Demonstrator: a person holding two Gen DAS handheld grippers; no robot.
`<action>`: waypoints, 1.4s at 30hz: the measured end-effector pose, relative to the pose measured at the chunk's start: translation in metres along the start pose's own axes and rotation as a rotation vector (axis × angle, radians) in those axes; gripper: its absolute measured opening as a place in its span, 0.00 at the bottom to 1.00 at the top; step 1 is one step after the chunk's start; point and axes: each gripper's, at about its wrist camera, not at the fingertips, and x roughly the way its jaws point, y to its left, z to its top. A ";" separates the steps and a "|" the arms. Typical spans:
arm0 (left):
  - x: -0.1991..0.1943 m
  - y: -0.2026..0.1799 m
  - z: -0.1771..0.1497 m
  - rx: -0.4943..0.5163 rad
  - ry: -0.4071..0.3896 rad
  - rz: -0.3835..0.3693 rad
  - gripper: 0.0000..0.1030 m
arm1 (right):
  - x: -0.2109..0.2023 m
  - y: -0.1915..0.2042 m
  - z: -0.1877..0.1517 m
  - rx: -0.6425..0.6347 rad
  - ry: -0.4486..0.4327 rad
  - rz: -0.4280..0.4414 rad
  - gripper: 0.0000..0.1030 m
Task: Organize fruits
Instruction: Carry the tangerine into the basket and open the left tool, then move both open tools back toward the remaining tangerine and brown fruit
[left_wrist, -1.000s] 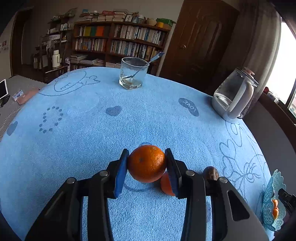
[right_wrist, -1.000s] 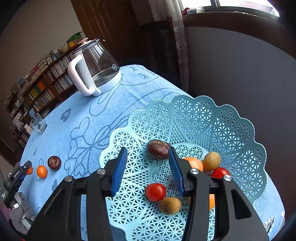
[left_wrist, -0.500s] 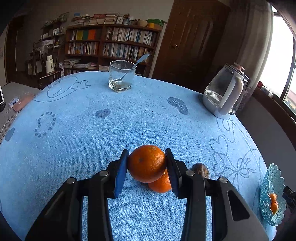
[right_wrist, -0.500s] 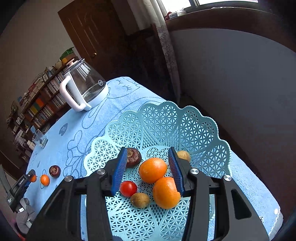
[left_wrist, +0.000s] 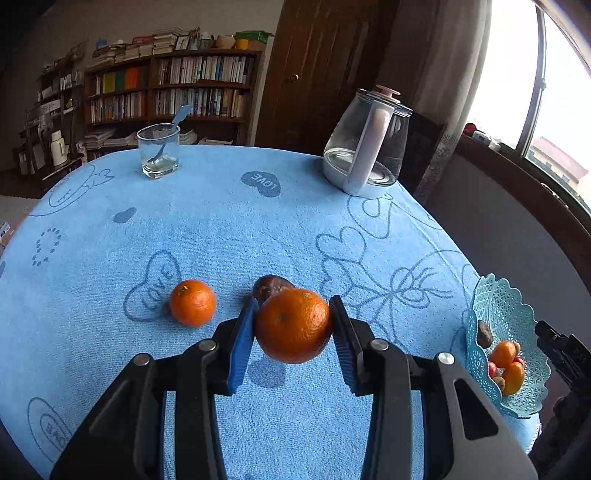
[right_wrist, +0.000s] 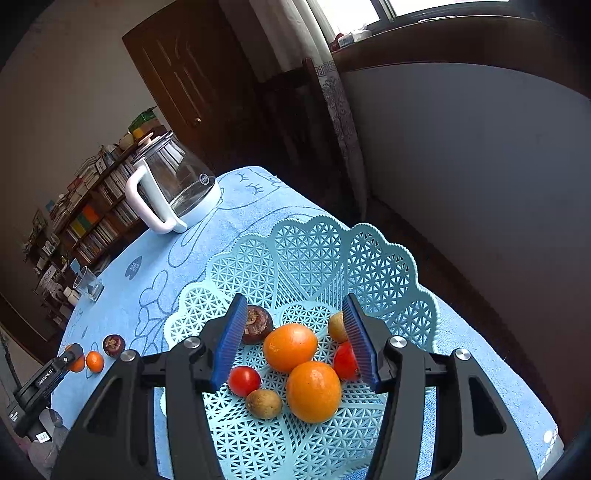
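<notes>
The left tongs (left_wrist: 293, 325) are clamped on an orange (left_wrist: 293, 325), their blue pads pressed against its two sides, and the fruit hangs clear above the blue cloth of the counter (left_wrist: 221, 229), with its shadow on the cloth below. Just behind it, at about 11 o'clock from the held fruit, a dark passion fruit (left_wrist: 269, 286) lies on the cloth, partly hidden. A smaller mandarin (left_wrist: 192, 302) rests at 9 o'clock, beside a printed heart. Far back stand a glass with a spoon (left_wrist: 159, 155) at 11 o'clock and a clear kettle (left_wrist: 365, 147) at 1 o'clock.

At 3 o'clock, on the counter's edge, sits the pale blue lattice basket (right_wrist: 314, 251). The right tongs (right_wrist: 295, 339) hover over it, jaws apart and opening, with nothing pressed between the pads. Below them the basket holds two oranges: one (right_wrist: 290, 347) in the middle and another (right_wrist: 313, 391) at its 5 o'clock. There are also a dark passion fruit (right_wrist: 258, 325) at 10 o'clock, two red tomatoes (right_wrist: 243, 380), and two brownish fruits (right_wrist: 264, 403).
</notes>
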 end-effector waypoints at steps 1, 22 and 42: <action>0.002 -0.011 -0.001 0.016 0.005 -0.013 0.39 | 0.000 -0.002 0.000 0.002 -0.001 0.002 0.54; 0.020 -0.157 -0.023 0.260 0.067 -0.210 0.39 | 0.000 -0.010 0.005 -0.007 -0.013 -0.002 0.54; 0.025 -0.160 -0.027 0.269 0.046 -0.178 0.78 | -0.003 -0.013 0.009 0.009 -0.030 0.000 0.61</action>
